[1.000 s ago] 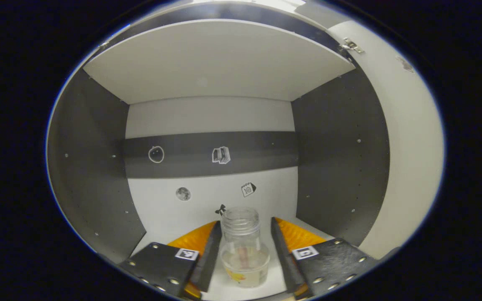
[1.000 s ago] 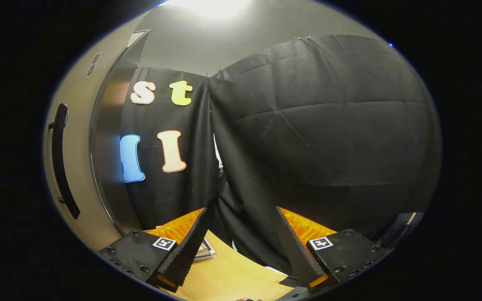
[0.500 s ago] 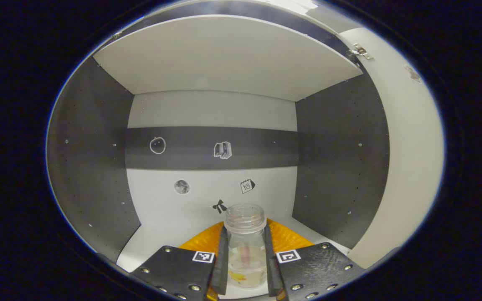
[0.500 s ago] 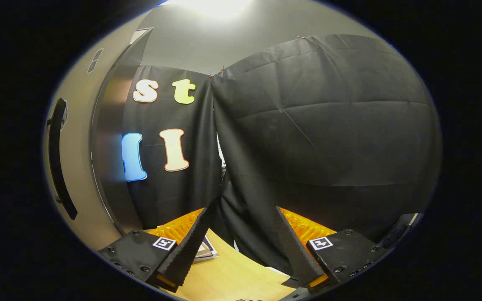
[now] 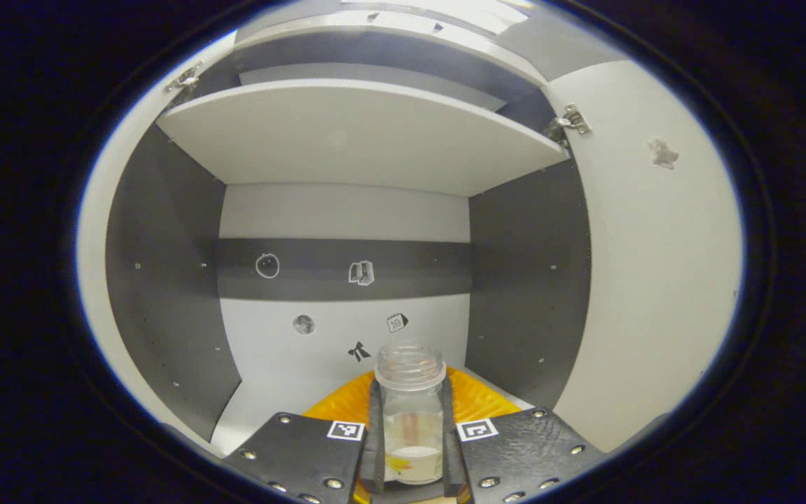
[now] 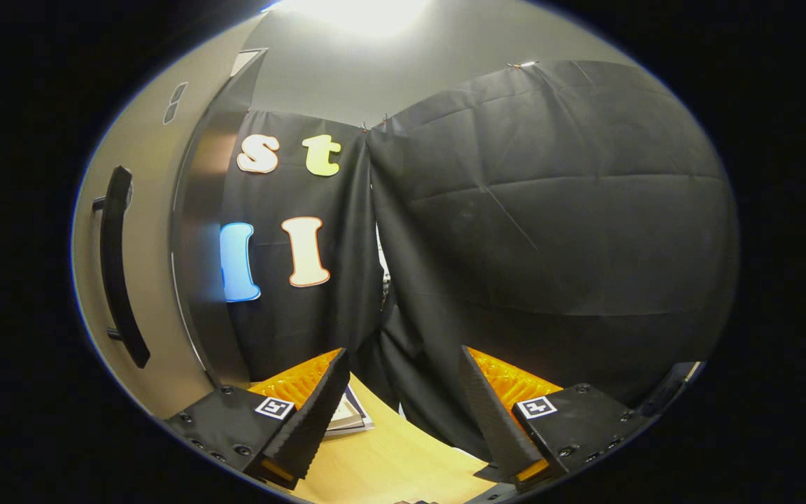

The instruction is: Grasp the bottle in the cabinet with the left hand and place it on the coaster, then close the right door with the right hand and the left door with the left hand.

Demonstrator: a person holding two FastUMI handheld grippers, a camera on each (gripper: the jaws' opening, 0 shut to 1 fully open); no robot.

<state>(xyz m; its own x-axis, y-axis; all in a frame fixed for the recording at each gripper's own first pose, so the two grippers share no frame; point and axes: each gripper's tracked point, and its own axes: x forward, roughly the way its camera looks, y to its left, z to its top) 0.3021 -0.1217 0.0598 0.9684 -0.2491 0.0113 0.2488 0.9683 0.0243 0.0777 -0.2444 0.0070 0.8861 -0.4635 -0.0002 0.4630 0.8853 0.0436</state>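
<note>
A clear, capless glass bottle (image 5: 411,413) with a little pale content stands upright between my left gripper's (image 5: 411,441) fingers, which are shut on its body. Behind it lies the open cabinet's lower compartment, with a white floor (image 5: 284,392) and a shelf (image 5: 354,133) above. The right door (image 5: 648,280) stands open at the right of the left gripper view, a hinge (image 5: 571,120) at its top. In the right gripper view my right gripper (image 6: 399,420) is open over a wooden tabletop (image 6: 389,469), holding nothing. The same door's outer face with its black handle (image 6: 117,266) is at that view's left.
Small stickers dot the cabinet's back wall (image 5: 347,329). Dark side walls (image 5: 165,294) close the compartment on both sides. A flat booklet-like item (image 6: 348,416) lies on the table by the right gripper's left finger. Black cloth hangs behind the table.
My left gripper closed on the bottle, then drew back out of the cabinet with it, so more of the shelf and right door show. The right gripper view shifted slightly.
</note>
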